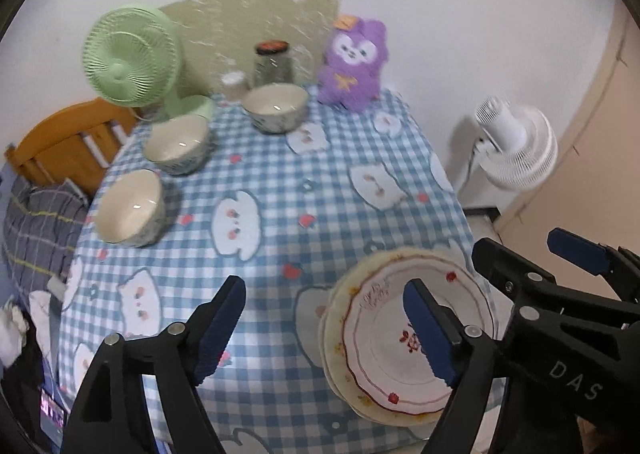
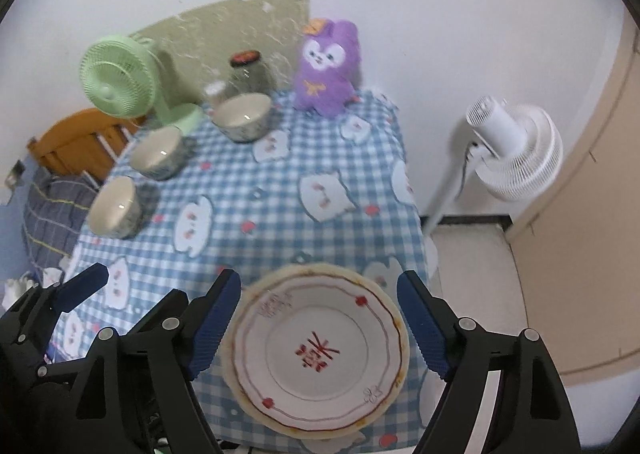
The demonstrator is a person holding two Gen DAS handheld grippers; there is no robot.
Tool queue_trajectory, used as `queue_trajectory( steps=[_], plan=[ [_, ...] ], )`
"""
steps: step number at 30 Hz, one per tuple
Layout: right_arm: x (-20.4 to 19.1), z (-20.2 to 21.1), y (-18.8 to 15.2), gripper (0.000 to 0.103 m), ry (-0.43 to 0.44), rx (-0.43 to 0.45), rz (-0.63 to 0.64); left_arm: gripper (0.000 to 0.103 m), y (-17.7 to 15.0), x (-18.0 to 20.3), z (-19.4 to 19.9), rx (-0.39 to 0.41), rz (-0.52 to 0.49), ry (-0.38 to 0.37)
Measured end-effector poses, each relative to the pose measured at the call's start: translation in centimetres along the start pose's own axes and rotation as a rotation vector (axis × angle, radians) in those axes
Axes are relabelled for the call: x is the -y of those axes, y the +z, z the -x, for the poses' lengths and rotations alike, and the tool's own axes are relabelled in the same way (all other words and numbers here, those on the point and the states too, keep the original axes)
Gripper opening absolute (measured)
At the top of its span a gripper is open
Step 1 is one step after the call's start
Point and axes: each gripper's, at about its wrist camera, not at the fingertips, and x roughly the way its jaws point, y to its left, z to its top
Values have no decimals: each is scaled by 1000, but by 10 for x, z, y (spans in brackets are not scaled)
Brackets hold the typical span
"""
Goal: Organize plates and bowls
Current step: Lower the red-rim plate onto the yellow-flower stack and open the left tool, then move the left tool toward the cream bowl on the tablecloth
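Stacked plates [image 2: 318, 350], white with red rims and a red mark at the centre, lie between the wide-open, empty fingers of the right gripper [image 2: 320, 328]. Just left of it the left gripper [image 1: 326, 330] hangs equally spread, holding nothing. Beyond both, three cream bowls [image 1: 130, 206] line the checked tablecloth [image 1: 276, 174] toward a green fan [image 1: 130, 54], jar [image 1: 272, 60] and purple plush [image 1: 354, 62]; nothing lies between.

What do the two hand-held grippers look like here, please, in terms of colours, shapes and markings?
Both look alike: the left hand-held gripper and right hand-held gripper have glossy black angular frames with round silver pivot pins, and each finger ends in a dark blue ribbed pad. White letters "DAS" mark the right one's frame. No cables or sleeves show.
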Motion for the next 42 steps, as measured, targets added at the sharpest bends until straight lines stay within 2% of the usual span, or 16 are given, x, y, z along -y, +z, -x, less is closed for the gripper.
queue_trajectory(
  steps=[3,14,21,26,29,37,42],
  plan=[
    [-7,9,8,83,24,36,31,92,4,-6,12,40,35,36],
    [-49,22,23,89,55,62,85,92,12,-42,35,88,86,73],
    [-88,26,30,89,22,95,76,92,19,-74,41,108,50,77],
    [-113,20,34,89,6,95,60,92,26,-104,37,97,42,52],
    [-130,15,35,89,-5,96,46,84,27,-120,36,105,36,42],
    [-175,-8,39,88,-14,86,19,85,34,-166,18,88,5,60],
    [-200,-23,46,87,-26,98,2,84,39,-194,1,49,34,57]
  ],
)
